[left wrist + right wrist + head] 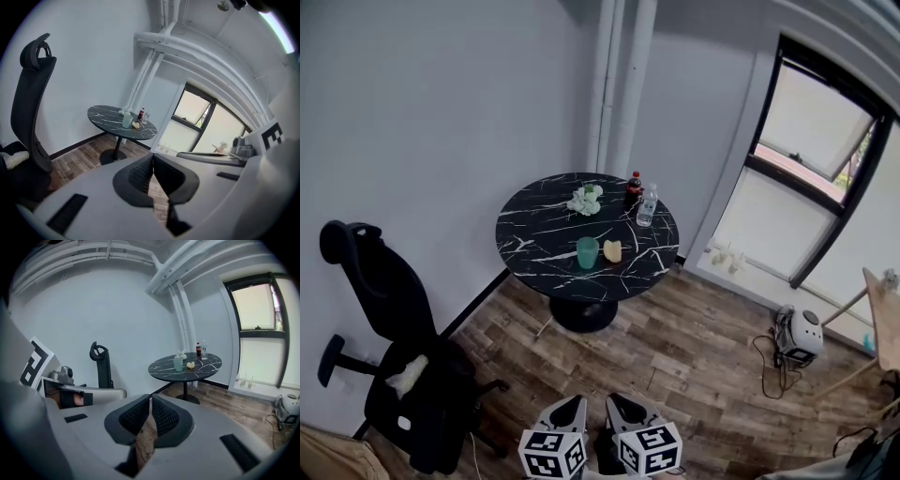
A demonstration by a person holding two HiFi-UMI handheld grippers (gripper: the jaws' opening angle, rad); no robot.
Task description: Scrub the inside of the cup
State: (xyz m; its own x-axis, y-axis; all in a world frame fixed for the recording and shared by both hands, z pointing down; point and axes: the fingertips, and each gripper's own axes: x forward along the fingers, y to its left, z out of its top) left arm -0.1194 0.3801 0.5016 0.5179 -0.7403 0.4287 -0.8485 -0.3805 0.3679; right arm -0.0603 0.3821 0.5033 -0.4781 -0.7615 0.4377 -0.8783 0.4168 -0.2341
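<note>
The green cup (587, 252) stands near the front edge of the round surface (534, 225). A yellow sponge (612, 250) sits just beside it, ready for scrubbing. The left gripper (153, 159) and right gripper (150, 403) are closed, empty and well away.

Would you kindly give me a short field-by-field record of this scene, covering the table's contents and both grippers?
table: round, black with white veins, across the room
cup: green, upright, near the table's front edge
sponge: yellow, just right of the cup
dark bottle: red cap, back of the table
clear bottle, beside the dark bottle
pale bundle: white-green, back of the table, kind unclear
office chair: black, at left
left gripper: jaws together, empty
right gripper: jaws together, empty
progress: scrubbing not begun
</note>
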